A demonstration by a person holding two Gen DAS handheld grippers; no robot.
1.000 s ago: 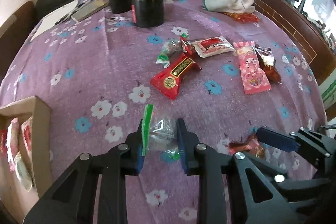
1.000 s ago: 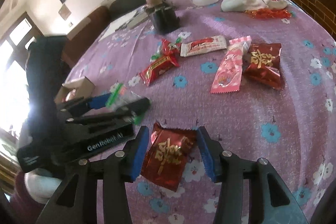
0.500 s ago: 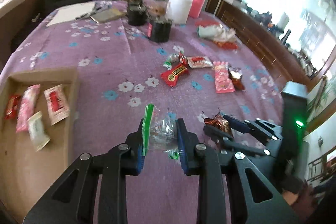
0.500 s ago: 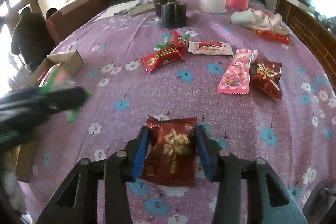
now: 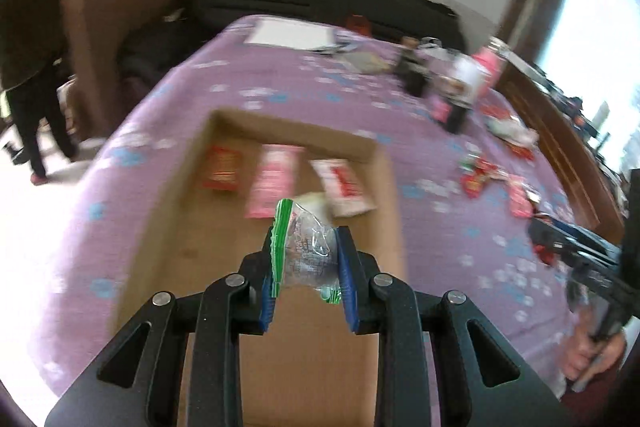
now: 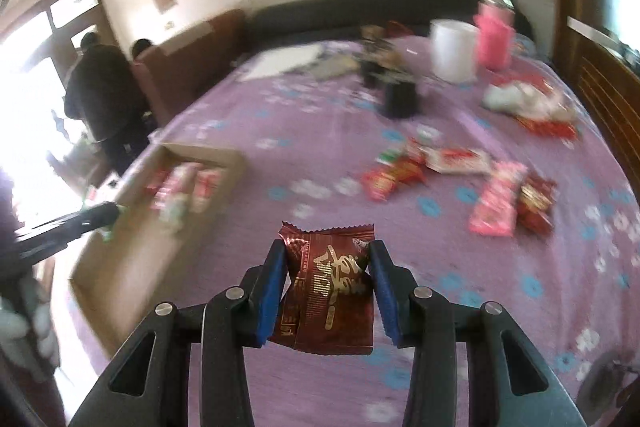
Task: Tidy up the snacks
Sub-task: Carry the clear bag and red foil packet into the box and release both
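Note:
My left gripper (image 5: 306,259) is shut on a clear snack packet with a green edge (image 5: 304,247) and holds it above the cardboard box (image 5: 192,227). The box holds a red packet (image 5: 222,169), a pink packet (image 5: 272,183) and a white-and-red packet (image 5: 346,189). My right gripper (image 6: 326,275) is shut on a dark red snack packet with gold writing (image 6: 330,287), held above the purple cloth right of the box (image 6: 120,255). Loose snacks (image 6: 452,179) lie further right on the table. The left gripper also shows in the right wrist view (image 6: 96,215).
The table has a purple flowered cloth (image 6: 460,307). At its far side stand black holders (image 6: 400,95), a white container (image 6: 454,49), a pink bottle (image 6: 494,35) and papers (image 5: 292,33). People (image 6: 102,95) stand by the doorway at left. A wooden rail (image 6: 608,95) runs along the right.
My left gripper has swung left with the clear packet and is over the box. My right gripper has lifted the dark red packet and turned left toward the box.

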